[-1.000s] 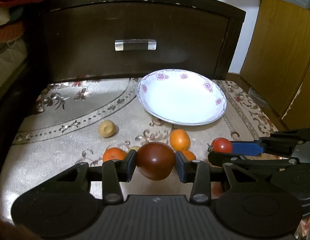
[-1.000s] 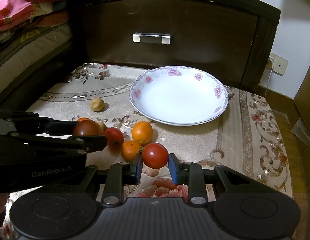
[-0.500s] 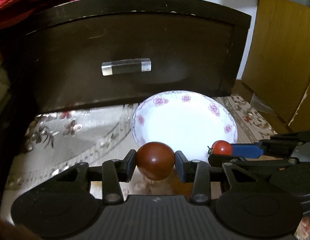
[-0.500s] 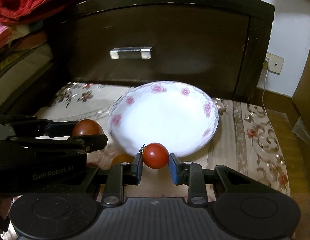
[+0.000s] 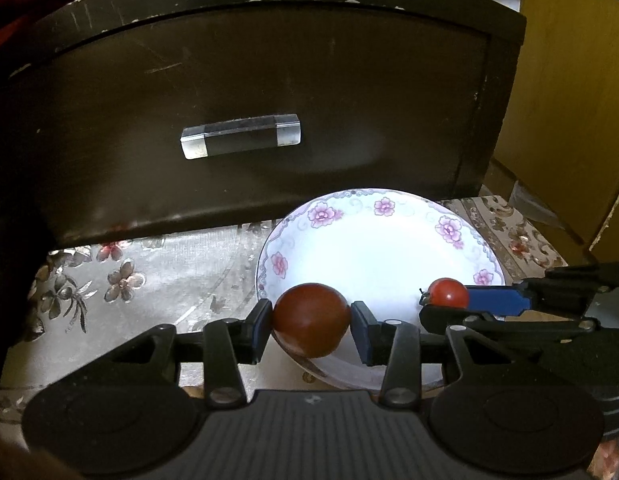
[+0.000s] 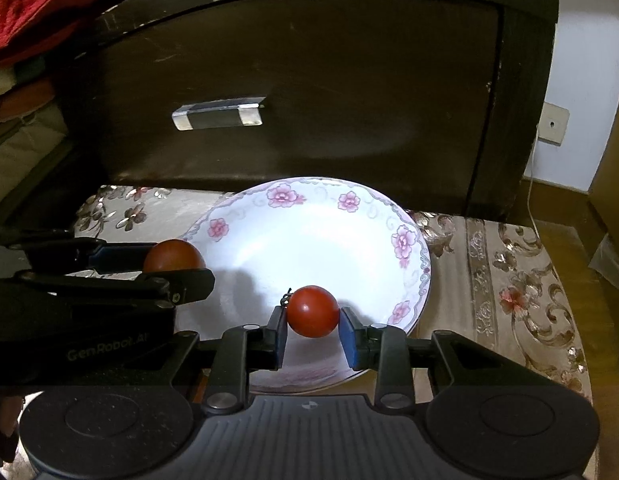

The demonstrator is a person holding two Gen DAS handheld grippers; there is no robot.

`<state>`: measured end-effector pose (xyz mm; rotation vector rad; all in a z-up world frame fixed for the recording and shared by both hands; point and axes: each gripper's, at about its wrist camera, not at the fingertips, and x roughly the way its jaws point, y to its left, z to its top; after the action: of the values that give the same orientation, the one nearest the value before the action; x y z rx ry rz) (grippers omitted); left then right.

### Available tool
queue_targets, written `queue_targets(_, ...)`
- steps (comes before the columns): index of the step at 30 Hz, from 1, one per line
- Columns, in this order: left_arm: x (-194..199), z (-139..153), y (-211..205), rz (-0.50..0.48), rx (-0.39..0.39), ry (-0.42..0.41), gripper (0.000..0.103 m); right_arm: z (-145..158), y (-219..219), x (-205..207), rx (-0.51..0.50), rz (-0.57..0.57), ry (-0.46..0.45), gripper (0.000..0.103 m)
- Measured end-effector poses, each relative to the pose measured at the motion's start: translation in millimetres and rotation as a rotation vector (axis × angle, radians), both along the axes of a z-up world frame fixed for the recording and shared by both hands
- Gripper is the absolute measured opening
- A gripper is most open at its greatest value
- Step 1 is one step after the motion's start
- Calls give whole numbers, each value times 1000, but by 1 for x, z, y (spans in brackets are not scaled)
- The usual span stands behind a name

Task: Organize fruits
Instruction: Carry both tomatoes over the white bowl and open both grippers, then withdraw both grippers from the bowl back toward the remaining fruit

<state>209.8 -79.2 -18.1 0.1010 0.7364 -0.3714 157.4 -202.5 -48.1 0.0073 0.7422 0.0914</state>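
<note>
The left gripper has its blue-padded fingers closed against the two sides of a large, dark brownish-red round tomato, which hangs above the near left rim of the white porcelain plate with pink flowers round its border. Its skin is smooth and dull, darker than its neighbour's (the underside is in shadow).

The right gripper pinches a smaller, bright red round tomato between its own blue-padded fingers; a short dark stalk sticks out at the fruit's upper left. This tomato hovers over the near part of the plate's white well, and a grey shadow lies on the porcelain beside it. Whether either fruit touches the plate cannot be told.

From the right wrist view the left gripper comes in from the left, and its black finger hides the lower half of the dark tomato. From the left wrist view the right gripper's finger covers the small tomato's lower edge.

The plate sits on a worktop covered with a beige floral-patterned cloth, just before a dark wooden drawer front with a clear bar handle. The plate's near rim is hidden behind both gripper bodies. Red fabric is cut off at the upper left.
</note>
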Motion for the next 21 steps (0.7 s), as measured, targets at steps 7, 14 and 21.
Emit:
queue_targets(7,-1,2,2,11,2,-2,52,1,-1,-2,-4,-4,-6,29)
queue_targets(14,-8,8,14,22,12,-13,57,6,1,-4,-16,1,-38,38)
queue_targets(21,-25,17,21,5,32,-26,60,15,8,-12,-38,16,-73,43)
